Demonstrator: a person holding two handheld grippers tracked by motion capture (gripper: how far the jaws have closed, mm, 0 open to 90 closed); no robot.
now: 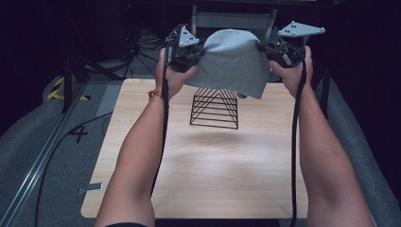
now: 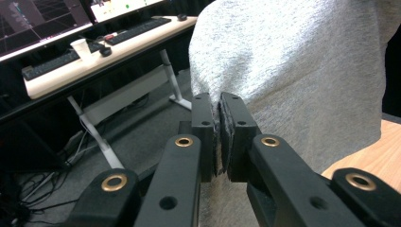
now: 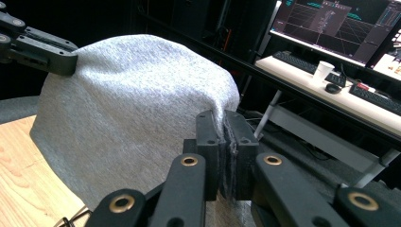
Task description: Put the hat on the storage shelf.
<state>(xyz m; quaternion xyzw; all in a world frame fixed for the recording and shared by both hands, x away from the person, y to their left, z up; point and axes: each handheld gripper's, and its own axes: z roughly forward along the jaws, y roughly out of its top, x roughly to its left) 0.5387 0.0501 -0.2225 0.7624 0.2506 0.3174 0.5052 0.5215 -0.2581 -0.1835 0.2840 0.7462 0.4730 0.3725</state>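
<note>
Each hand-held gripper, left (image 1: 197,53) and right (image 1: 263,47), was clamped on the grey cloth (image 1: 234,61); lowering it evenly should centre it over the wire rack (image 1: 215,108).

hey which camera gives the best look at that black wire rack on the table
The high view. There the black wire rack stands on the wooden table, its stepped wires showing below the grey cloth held above it. The right gripper view catches just a sliver of wire at its bottom edge, and in the left gripper view the cloth covers that area.
</note>
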